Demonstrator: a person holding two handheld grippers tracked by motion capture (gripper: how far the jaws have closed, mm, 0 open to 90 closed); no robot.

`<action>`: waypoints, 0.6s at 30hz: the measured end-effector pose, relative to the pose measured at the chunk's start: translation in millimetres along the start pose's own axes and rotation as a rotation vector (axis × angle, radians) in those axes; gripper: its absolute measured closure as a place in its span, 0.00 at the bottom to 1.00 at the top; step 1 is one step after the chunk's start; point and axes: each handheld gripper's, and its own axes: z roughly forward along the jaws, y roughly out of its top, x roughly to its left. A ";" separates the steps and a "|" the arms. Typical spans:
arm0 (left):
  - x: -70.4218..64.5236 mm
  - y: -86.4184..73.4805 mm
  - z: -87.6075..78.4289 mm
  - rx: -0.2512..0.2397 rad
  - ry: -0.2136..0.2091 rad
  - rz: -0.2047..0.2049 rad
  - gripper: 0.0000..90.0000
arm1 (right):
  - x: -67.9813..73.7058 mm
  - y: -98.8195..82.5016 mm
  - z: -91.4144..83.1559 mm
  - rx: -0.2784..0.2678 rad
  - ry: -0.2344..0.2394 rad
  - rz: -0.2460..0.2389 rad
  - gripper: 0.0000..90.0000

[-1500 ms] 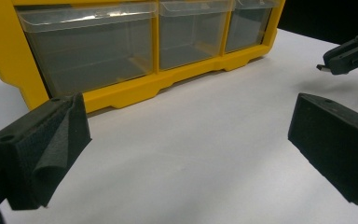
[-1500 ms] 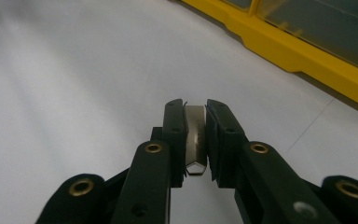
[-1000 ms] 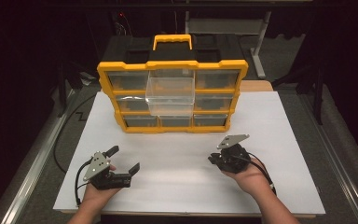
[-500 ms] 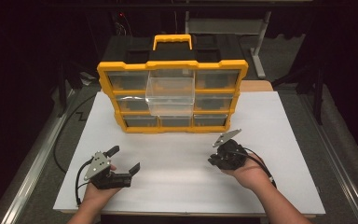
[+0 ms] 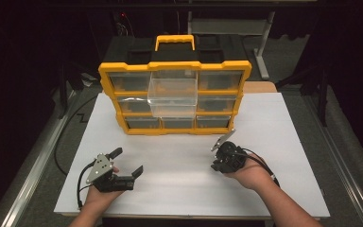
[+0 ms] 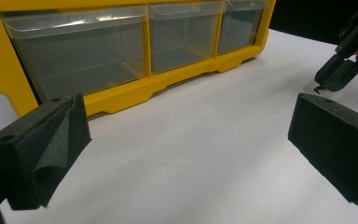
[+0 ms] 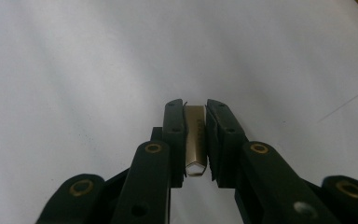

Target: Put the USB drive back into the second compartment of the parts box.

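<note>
Your yellow drawer organizer (image 5: pixel 175 97) stands at the far side of the white table (image 5: pixel 283 123), with one clear drawer (image 5: pixel 172 92) in the middle column pulled out toward you. Your left gripper (image 5: pixel 127 162) rests near the left edge, its jaws spread wide and holding nothing. Your right gripper (image 7: pixel 196 116) is clamped on a small metal piece (image 7: pixel 196 140), low over the table at the near right. Since a second ago, that right gripper has tilted and shifted slightly; your left is unchanged.
</note>
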 end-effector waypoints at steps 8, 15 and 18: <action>0.0 -0.2 -0.6 -0.007 0.000 0.000 0.00 | 0.8 5.2 -3.4 0.060 0.006 -0.031 0.89; -0.7 -0.1 -0.4 -0.009 -0.005 0.002 0.00 | 0.3 9.0 -7.7 0.100 0.026 -0.048 0.89; -0.9 -0.2 -0.6 -0.001 -0.007 0.009 0.00 | -1.1 9.7 -8.8 0.114 0.037 -0.059 0.89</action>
